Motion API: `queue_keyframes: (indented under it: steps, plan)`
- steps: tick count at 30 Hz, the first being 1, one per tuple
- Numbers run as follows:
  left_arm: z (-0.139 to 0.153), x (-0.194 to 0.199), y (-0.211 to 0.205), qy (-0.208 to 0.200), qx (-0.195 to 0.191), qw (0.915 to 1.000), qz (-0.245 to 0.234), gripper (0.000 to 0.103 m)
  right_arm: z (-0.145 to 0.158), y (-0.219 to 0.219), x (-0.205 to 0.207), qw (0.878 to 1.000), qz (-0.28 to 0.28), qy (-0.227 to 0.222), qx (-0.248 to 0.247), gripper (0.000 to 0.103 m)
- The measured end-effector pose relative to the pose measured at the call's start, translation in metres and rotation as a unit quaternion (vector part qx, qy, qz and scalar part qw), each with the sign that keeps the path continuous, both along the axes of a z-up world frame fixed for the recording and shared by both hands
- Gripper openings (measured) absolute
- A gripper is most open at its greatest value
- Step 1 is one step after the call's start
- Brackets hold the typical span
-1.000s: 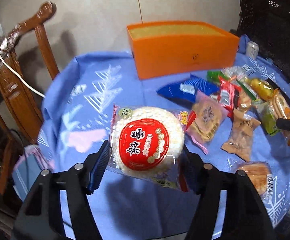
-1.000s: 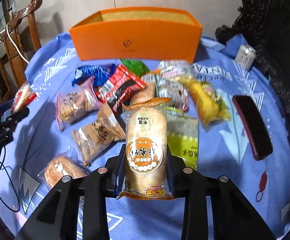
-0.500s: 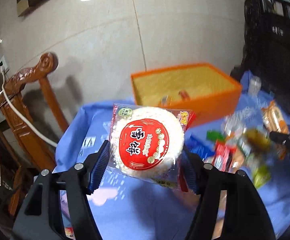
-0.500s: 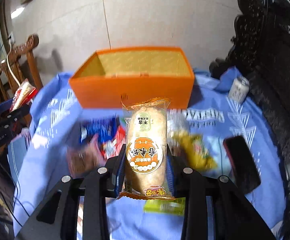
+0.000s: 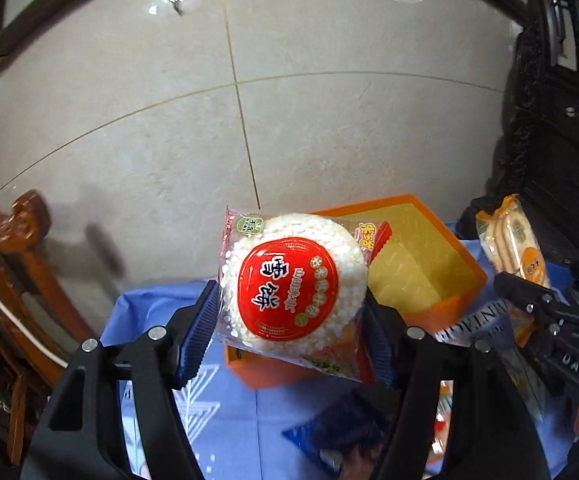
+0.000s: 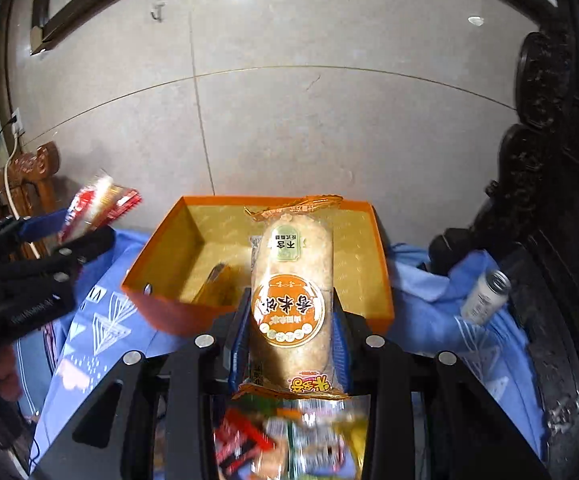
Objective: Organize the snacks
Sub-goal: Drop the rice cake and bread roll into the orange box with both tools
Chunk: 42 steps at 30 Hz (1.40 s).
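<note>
Right wrist view: long cracker pack [image 6: 291, 304], orange label, clamped between the right gripper [image 6: 289, 332] fingers, its long axis running along the fingers and pointing straight at the orange box [image 6: 169, 308]. The box lies directly ahead and below, open top facing up, the pack's far end already overlapping the box mouth in this view; something small lies inside on the box floor, too blurred to name.

Left wrist view: round rice cake [image 5: 291, 286], red label, pinched at its sides by the left gripper [image 5: 289, 324]. The box [image 5: 449, 304] lies ahead and to the right of this gripper, partly hidden behind the cake.

Judgement: the right gripper is the better lined up with the box; the left needs a shift rightward before release.

Surroundings: blue cloth [image 6: 101, 332] over the worktop, loose snacks [image 6: 289, 440] blurred below the right gripper, can [image 6: 485, 296] at right, wooden chair [image 5: 13, 248] at left.
</note>
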<state>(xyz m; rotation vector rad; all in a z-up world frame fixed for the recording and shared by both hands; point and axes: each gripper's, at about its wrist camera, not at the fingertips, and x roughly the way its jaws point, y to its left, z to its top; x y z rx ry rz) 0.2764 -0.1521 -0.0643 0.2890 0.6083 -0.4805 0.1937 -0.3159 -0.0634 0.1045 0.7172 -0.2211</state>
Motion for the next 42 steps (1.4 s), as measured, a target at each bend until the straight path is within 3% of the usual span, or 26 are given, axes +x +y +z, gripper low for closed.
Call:
queue_keyframes:
  steps: [6,12,14,15,16,17,18,22,27,37,42]
  plan:
    - [-0.016,0.061,-0.032,0.023,0.011,0.9994,0.023,0.065,-0.016,-0.015,0.049,1.000,-0.006,0.013,0.010,0.035]
    - [-0.031,0.097,-0.044,0.029,0.018,0.9989,0.032,0.065,-0.036,-0.031,0.086,0.999,-0.013,0.026,0.013,0.035]
    - [-0.035,0.103,-0.047,0.030,0.020,0.9988,0.034,0.071,-0.041,-0.031,0.095,0.999,-0.009,0.027,0.019,0.037]
    - [-0.037,0.105,-0.046,0.028,0.020,0.9987,0.036,0.083,-0.042,-0.031,0.098,0.999,-0.006,0.027,0.021,0.049]
    - [-0.038,0.104,-0.048,0.023,0.023,0.9984,0.046,0.097,-0.044,-0.031,0.102,0.999,-0.003,0.028,0.019,0.081]
    - [-0.038,0.104,-0.048,0.018,0.023,0.9982,0.053,0.099,-0.044,-0.029,0.102,1.000,-0.003,0.024,0.011,0.094]
    - [-0.039,0.104,-0.047,0.018,0.023,0.9981,0.053,0.099,-0.044,-0.027,0.101,1.000,-0.004,0.018,0.001,0.100]
    - [-0.041,0.101,-0.045,0.037,0.035,0.9976,0.047,0.099,-0.044,-0.023,0.095,1.000,-0.005,0.028,0.001,0.100]
    - [-0.028,0.081,-0.037,0.033,0.028,0.9978,0.051,0.099,-0.036,-0.019,0.074,0.999,-0.015,0.028,0.018,0.100]
    - [0.006,0.009,-0.013,0.011,0.020,0.9986,0.047,0.099,-0.012,0.000,0.013,0.999,-0.021,0.021,0.027,0.100]
    - [0.010,-0.030,0.006,0.014,0.014,0.9988,0.044,0.099,-0.007,0.010,-0.027,0.999,-0.023,0.019,0.026,0.100]
